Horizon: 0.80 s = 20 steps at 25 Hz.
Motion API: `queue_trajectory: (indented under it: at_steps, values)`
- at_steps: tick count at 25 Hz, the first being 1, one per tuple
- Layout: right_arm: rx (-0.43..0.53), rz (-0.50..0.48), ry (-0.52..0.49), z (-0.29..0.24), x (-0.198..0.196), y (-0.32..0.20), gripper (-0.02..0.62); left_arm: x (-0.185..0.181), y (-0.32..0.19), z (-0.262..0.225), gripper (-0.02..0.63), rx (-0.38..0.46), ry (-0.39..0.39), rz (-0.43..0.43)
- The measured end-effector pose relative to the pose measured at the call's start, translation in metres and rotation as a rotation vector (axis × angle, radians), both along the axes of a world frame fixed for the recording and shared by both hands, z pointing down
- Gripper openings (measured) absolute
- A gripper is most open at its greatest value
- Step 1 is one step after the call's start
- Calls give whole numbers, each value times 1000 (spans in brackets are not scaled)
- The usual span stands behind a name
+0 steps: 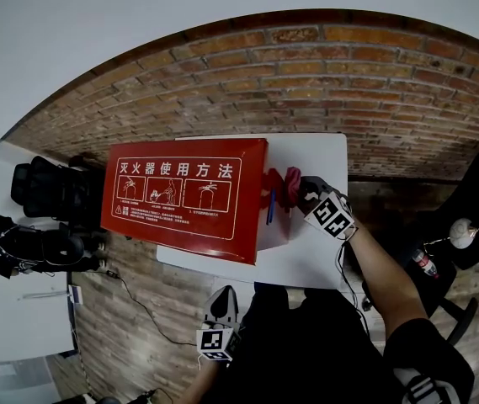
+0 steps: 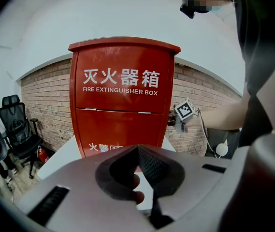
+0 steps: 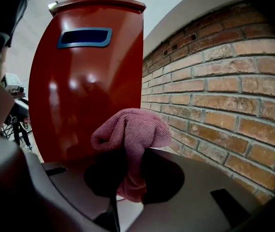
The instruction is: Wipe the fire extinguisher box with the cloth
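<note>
The red fire extinguisher box [image 1: 184, 192] stands tall on the white desk [image 1: 315, 255], with the brick wall [image 3: 214, 81] close behind it. Its long way runs up and down.

The right claw [image 3: 127, 168] is pinched tight on a pink cloth [image 3: 130, 129]. The cloth sticks up out of the claw in a soft lump. The smooth red side of the box [image 3: 89, 91] is right in front of this claw and a little to its left. Near the top of that side there is a blue-edged slot [image 3: 84, 37]. The cloth is just beside the red side. I cannot tell if it is touching it.

The left claw [image 2: 137, 151] is closed and holds nothing. It is low down near the person's body and well away from the box. It points at the front of the box, where the big white words are.

So the right claw is the nearer one, and it has the cloth. I think the next wipe needs the cloth pushed left against the side and slid up or down along the tall face.
</note>
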State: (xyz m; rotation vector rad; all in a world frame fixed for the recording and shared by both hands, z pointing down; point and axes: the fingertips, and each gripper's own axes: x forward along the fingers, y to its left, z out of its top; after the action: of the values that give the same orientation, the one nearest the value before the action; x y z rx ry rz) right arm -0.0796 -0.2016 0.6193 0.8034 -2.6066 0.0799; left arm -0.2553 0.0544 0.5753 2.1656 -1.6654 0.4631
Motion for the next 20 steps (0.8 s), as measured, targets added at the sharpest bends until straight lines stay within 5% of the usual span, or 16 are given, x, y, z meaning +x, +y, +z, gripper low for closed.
queue_trajectory:
  at_steps: [20]
  values:
    - [-97,53,38,71,0,-4,89,-6,-5,-1,17,-16,-14,12]
